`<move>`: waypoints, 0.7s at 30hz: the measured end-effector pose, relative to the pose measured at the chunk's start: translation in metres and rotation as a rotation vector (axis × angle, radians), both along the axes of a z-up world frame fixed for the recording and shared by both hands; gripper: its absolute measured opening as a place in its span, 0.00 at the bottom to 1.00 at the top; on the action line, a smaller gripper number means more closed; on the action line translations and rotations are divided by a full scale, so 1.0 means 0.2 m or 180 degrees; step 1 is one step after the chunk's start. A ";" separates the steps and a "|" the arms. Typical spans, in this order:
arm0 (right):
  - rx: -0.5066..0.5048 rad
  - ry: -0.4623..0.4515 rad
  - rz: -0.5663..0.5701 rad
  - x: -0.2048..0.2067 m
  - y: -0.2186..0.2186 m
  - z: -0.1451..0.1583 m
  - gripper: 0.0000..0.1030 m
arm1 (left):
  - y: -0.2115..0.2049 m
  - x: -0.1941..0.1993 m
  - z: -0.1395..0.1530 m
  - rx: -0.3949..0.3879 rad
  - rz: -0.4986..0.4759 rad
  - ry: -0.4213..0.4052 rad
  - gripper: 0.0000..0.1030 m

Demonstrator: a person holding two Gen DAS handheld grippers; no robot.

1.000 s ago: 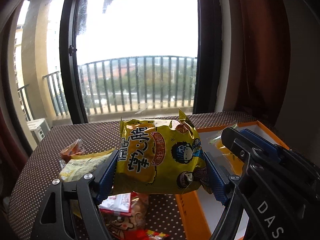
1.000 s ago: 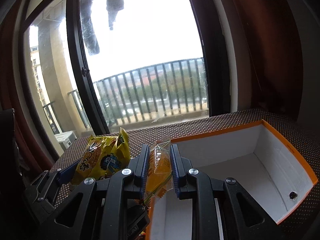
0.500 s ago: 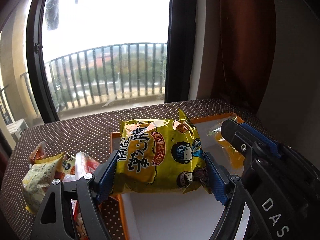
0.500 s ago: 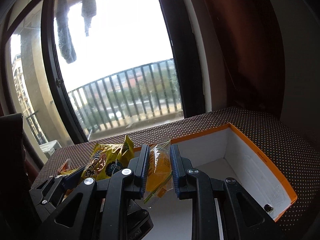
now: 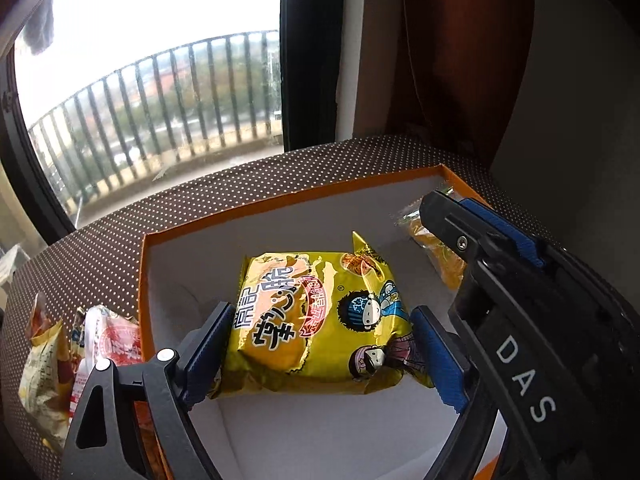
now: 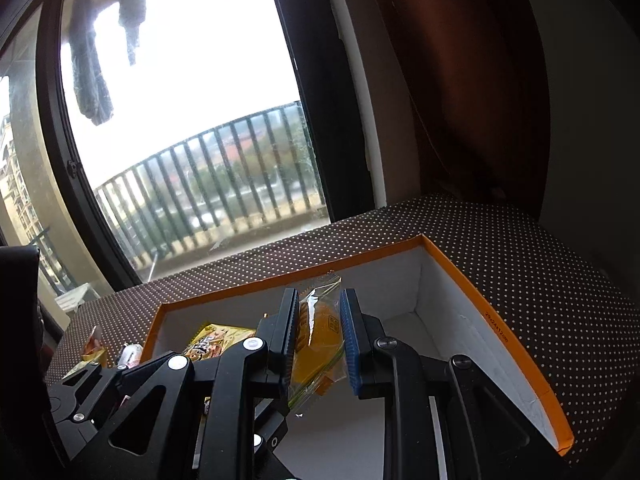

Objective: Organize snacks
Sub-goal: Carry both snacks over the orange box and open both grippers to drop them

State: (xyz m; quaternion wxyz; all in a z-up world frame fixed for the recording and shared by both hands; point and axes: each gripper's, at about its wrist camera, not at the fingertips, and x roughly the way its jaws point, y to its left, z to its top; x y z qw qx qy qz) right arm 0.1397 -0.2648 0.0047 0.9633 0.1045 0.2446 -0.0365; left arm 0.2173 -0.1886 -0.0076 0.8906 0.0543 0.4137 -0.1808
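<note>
The left gripper (image 5: 320,354) clamps the yellow snack bag (image 5: 316,320) over the orange box (image 5: 288,196); the right gripper (image 6: 320,344) pinches the orange packet (image 6: 316,344) above it; releasing together, the packets risk landing overlapped.

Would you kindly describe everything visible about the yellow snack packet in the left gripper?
The yellow snack packet is a puffy, glossy foil pillow bag with crimped ends, printed with dark Chinese characters, a red badge and cartoon figures. The left gripper clamps its sides between blue pads, face up, over the white interior of the orange-rimmed box.
</note>
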 end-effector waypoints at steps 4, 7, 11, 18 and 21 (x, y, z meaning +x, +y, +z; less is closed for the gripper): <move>0.0011 0.0125 0.0015 0.04 0.00 -0.02 0.23 | 0.00 0.07 -0.07 -0.0143 0.0020 0.0332 0.87; 0.0035 0.0230 0.0042 0.08 0.00 -0.04 0.29 | -0.01 0.09 -0.07 -0.0047 0.0100 0.0318 0.87; 0.0079 0.0369 0.0078 0.13 0.00 -0.08 0.46 | -0.02 0.05 -0.06 0.0062 0.0174 0.0050 0.87; 0.0087 0.0229 0.0059 0.08 0.00 -0.05 0.82 | -0.01 0.03 -0.06 0.0022 0.0100 -0.0002 0.87; 0.0128 0.0272 0.0050 0.07 0.00 -0.05 0.85 | 0.01 -0.01 -0.03 0.0023 0.0105 -0.0108 0.87</move>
